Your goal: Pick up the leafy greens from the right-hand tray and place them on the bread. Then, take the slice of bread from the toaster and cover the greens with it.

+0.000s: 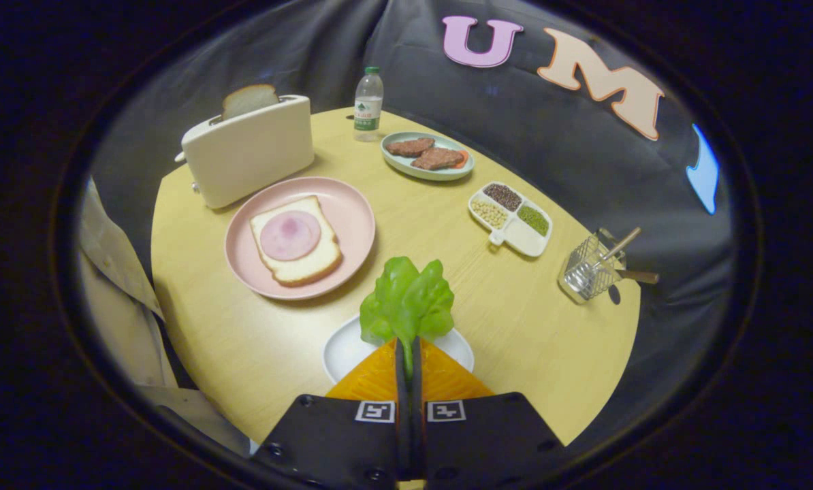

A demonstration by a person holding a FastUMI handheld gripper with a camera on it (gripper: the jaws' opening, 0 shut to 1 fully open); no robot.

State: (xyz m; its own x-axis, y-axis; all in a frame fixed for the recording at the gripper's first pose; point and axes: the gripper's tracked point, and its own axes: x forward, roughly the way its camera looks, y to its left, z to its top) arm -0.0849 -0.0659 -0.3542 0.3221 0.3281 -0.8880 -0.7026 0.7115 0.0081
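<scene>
Standing up from between the two fingers, the leafy greens [407,307] are pinched at their stem end by the gripper [407,354], whose fingers are closed together on that narrow base with almost no gap left between them. The leaves fan out just ahead of the fingertips, above the white tray [342,350] that lies directly under the gripper. The greens look light and floppy, probably a thin moulded leaf, so I judge they will bend and swing rather than resist; the stem, where the leaves gather, is the sound place to hold, since a grip on the broad blades would likely crumple them or let them slip. Beyond and to the left sits the pink plate [356,235] carrying a slice of bread [311,267] topped with a round of ham [290,235]; that is where the greens belong, and they are not yet there. Farther back stands the cream toaster [250,153] with the second slice of bread [248,99] poking from its slot, untouched. A water bottle [368,103], a green dish of meat patties [425,155], a divided tray of beans [512,216] and a wire utensil holder [590,272] rest elsewhere on the yellow round table [229,340].
</scene>
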